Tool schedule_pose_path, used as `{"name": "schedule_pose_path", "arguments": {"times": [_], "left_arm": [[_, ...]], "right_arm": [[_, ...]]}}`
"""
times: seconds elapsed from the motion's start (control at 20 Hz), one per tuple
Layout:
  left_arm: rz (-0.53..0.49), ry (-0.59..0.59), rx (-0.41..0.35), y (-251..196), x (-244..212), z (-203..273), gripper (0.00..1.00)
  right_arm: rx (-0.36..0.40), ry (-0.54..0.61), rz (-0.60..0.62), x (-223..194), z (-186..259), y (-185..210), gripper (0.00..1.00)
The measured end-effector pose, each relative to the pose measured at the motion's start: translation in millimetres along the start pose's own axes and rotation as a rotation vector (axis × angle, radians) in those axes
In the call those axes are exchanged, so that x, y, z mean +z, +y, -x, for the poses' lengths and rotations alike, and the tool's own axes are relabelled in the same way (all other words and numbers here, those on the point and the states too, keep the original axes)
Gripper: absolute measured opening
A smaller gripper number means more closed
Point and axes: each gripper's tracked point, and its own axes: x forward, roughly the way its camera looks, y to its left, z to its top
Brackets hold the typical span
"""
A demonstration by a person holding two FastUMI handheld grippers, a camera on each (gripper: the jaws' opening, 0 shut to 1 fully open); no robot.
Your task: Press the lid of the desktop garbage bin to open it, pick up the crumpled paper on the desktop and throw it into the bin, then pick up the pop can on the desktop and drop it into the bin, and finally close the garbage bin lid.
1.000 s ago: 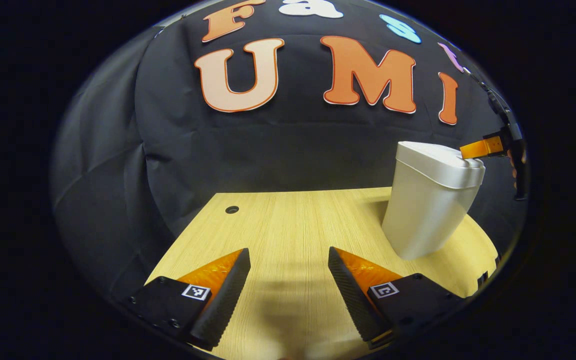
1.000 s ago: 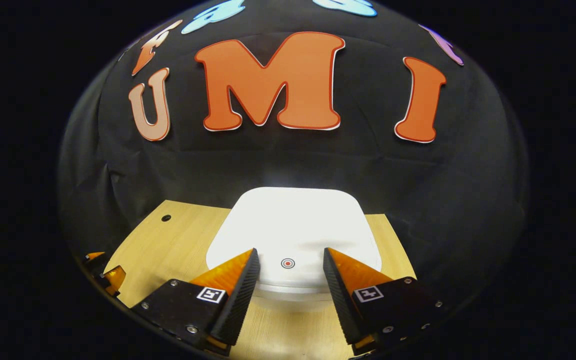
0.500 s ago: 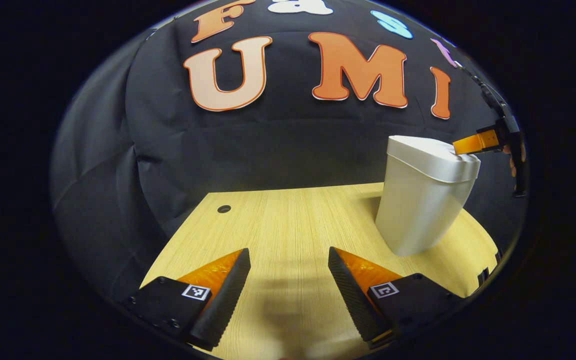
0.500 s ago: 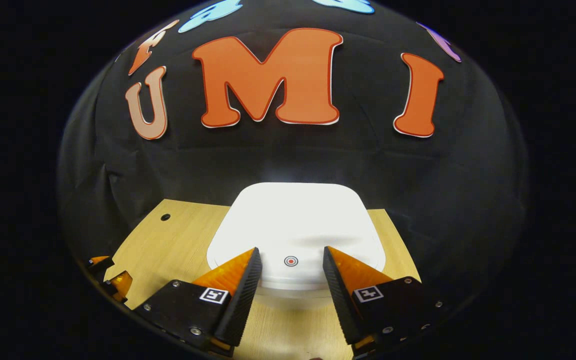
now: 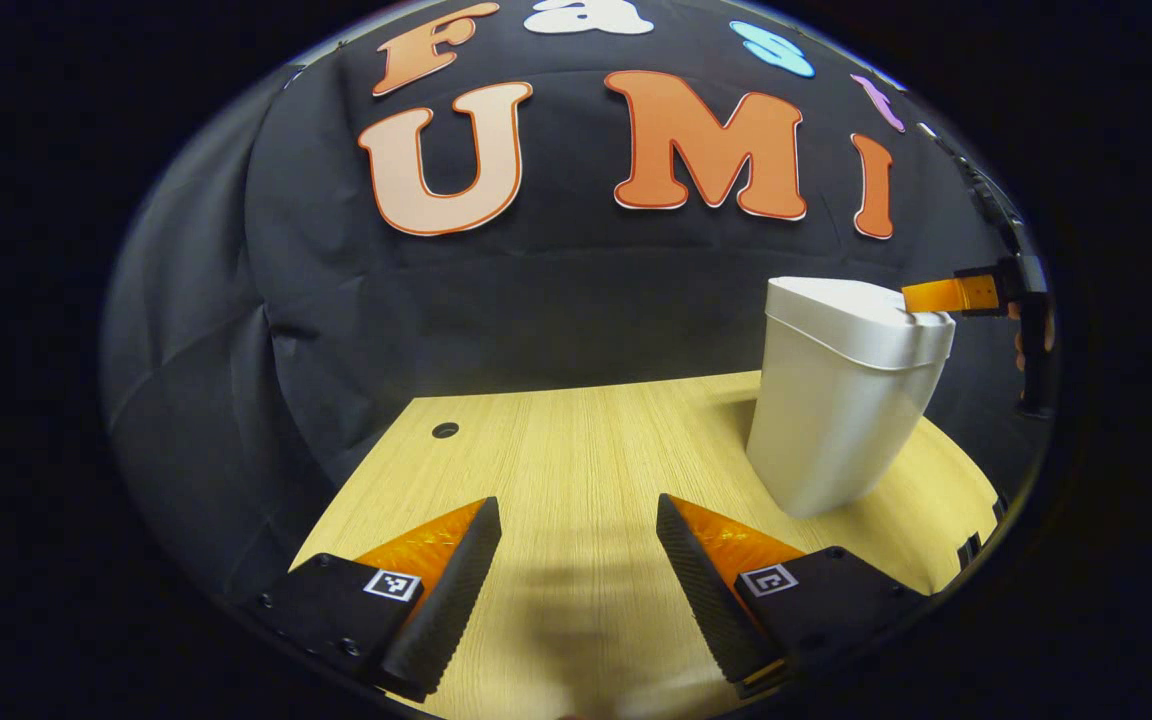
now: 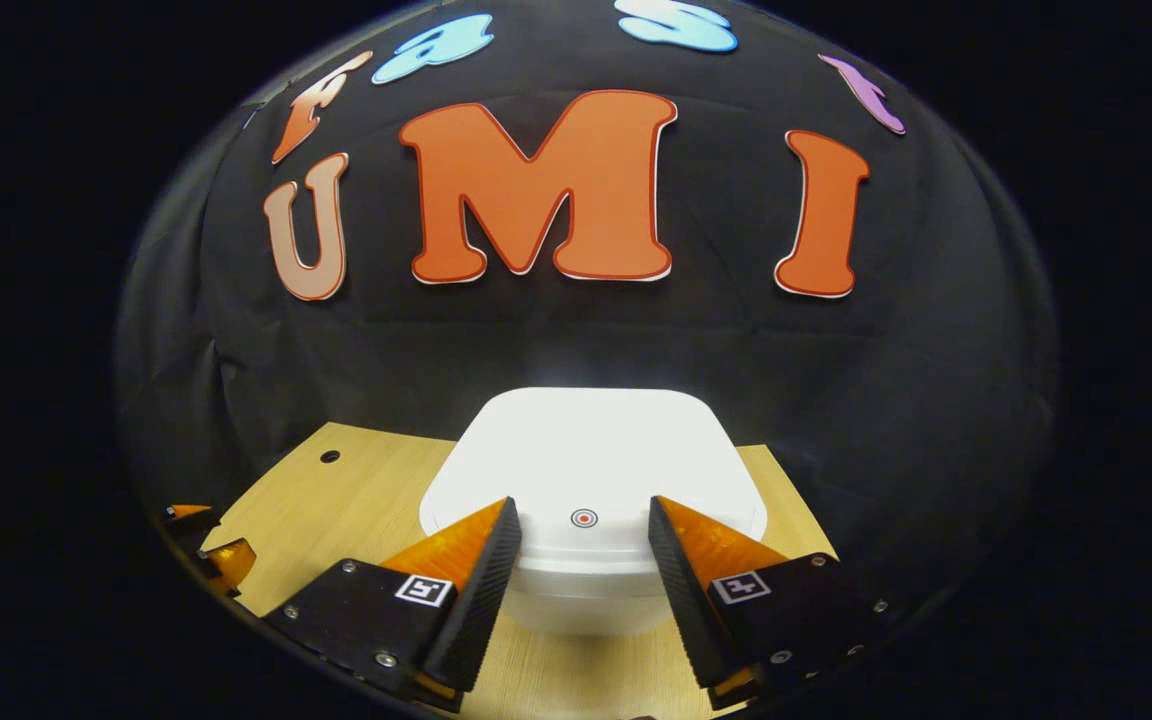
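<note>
- Here, the garbage bin [image 5: 844,400] is seen upright near the far right corner of the wooden bench [image 5: 576,450], with its lid [image 6: 591,460] closed.
- The right tool [image 6: 581,530] is held above the lid's near edge, its fingers spread apart and empty, with the red ring mark [image 6: 584,518] framed between them.
- In the left gripper view, a tip of the right tool [image 5: 946,296] is seen at the lid's rim; contact cannot be told.
- The left tool [image 5: 576,545] is held open and empty over the bench's near part, well apart from the bin.
- A small round hole [image 5: 445,430] is seen near the bench's far left corner.
</note>
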Motion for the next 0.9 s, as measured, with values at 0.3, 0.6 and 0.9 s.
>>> {"name": "schedule_pose_path", "arguments": {"times": [0.3, 0.6, 0.9], "left_arm": [[0.052, -0.119, 0.057, 19.5, 43.7, 10.4, 1.0], [0.09, -0.268, 0.067, 30.0, 102.2, 22.2, 0.99], [0.073, -0.426, 0.027, 14.5, 150.2, 46.9, 1.0]], "right_arm": [[-0.032, -0.054, 0.042, 4.3, 18.4, -1.5, 0.9], [-0.007, -0.158, 0.102, 17.1, 39.2, 23.4, 0.91], [0.07, -0.169, 0.131, 6.0, 51.3, 66.9, 0.91]]}}
